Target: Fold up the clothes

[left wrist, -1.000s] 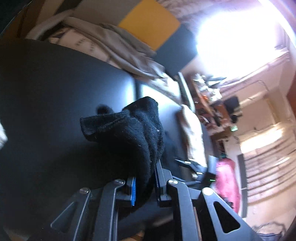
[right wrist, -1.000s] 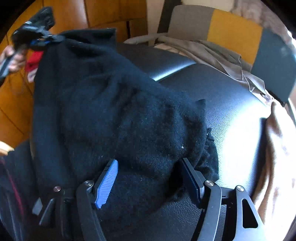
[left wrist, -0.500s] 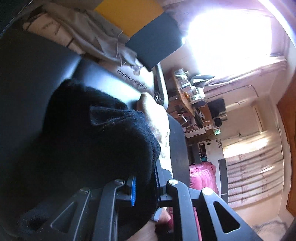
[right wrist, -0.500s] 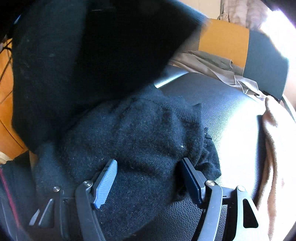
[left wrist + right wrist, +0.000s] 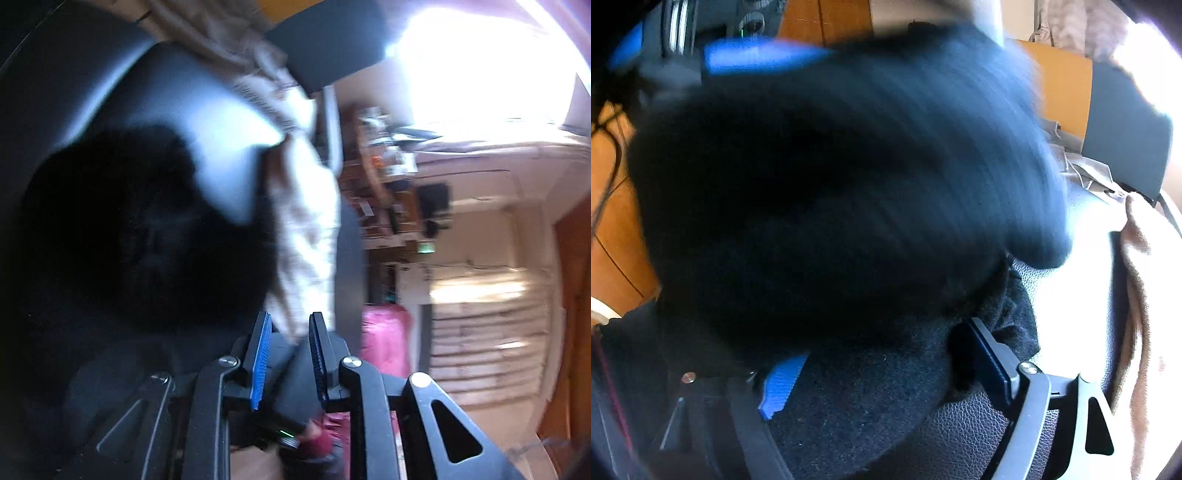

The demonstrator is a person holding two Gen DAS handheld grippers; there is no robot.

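A black knitted garment [image 5: 849,192] lies bunched on the black leather seat [image 5: 960,435]; its upper layer is blurred with motion. My right gripper [image 5: 882,347] is open wide and low over the seat, with the garment's near edge lying between its fingers. In the left wrist view the garment [image 5: 140,236] sits as a dark heap to the left of my left gripper [image 5: 289,321]. The left jaws stand a little apart with no cloth between the pads. The left gripper's blue pads [image 5: 757,55] also show, blurred, above the garment in the right wrist view.
A beige cloth [image 5: 1137,266] lies along the seat's right side. Crumpled grey clothes [image 5: 1086,173] are piled at the back against a yellow and dark cushion [image 5: 1063,92]. Wooden panels [image 5: 613,236] stand on the left. A pink object [image 5: 384,332] and cluttered shelves [image 5: 384,177] lie beyond the seat.
My left gripper carried its part of the garment over onto the rest and no longer has cloth between its pads. The right gripper stayed in place, open.
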